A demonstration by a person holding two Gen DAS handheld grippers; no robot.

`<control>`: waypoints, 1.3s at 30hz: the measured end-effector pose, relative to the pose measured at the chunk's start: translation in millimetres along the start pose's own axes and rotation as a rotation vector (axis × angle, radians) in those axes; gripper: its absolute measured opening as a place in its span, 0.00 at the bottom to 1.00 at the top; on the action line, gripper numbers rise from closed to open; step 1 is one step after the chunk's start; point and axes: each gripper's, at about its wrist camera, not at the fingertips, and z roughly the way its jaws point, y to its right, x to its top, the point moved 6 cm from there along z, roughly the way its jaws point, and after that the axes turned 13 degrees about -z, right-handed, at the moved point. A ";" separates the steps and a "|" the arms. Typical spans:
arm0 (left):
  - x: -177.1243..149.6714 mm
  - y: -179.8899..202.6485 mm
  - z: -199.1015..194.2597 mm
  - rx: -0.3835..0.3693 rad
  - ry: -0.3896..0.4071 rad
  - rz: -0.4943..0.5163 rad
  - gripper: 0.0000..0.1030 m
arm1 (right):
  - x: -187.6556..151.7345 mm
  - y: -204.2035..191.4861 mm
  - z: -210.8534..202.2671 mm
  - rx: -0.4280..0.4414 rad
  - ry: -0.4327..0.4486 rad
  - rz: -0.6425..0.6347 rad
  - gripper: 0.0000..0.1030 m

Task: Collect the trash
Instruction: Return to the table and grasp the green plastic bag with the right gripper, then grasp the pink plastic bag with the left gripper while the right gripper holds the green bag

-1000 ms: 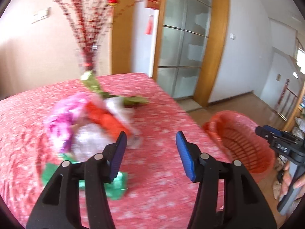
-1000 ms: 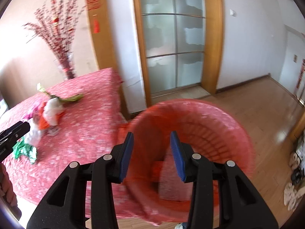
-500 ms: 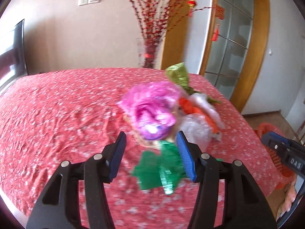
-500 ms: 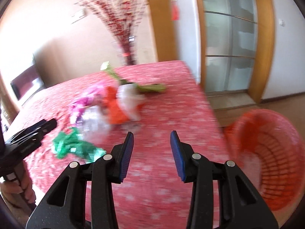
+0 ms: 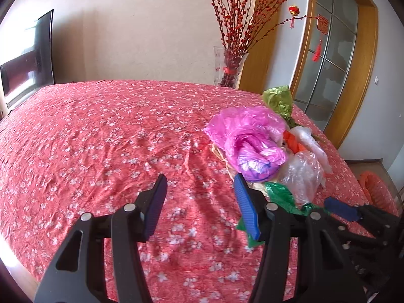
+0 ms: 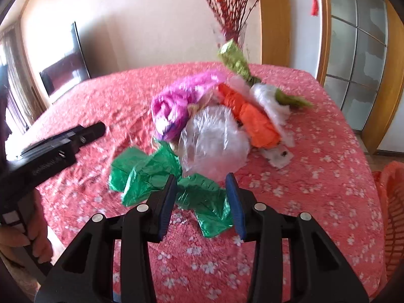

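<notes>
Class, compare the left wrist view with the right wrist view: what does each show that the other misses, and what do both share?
Only the left wrist view shows the whole glass vase of red branches and the red lantern charm. Only the right wrist view shows the person's hand gripping the left gripper's handle, and the white scrap beside the orange bag. Both show the pink bag, green foil, clear bag, orange basket, television and red floral cloth.
</notes>
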 end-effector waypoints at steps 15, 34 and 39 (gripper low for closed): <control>-3.7 16.0 9.9 -0.012 -0.028 0.017 0.53 | -10.1 -5.5 10.1 0.108 -0.046 -0.047 0.42; 1.7 47.4 25.2 -0.021 -0.037 0.053 0.53 | -32.7 45.4 -35.2 -0.017 -0.002 -0.042 0.08; 5.3 64.9 37.8 0.000 -0.037 0.076 0.53 | -35.4 73.4 -58.0 -0.090 0.036 -0.001 0.08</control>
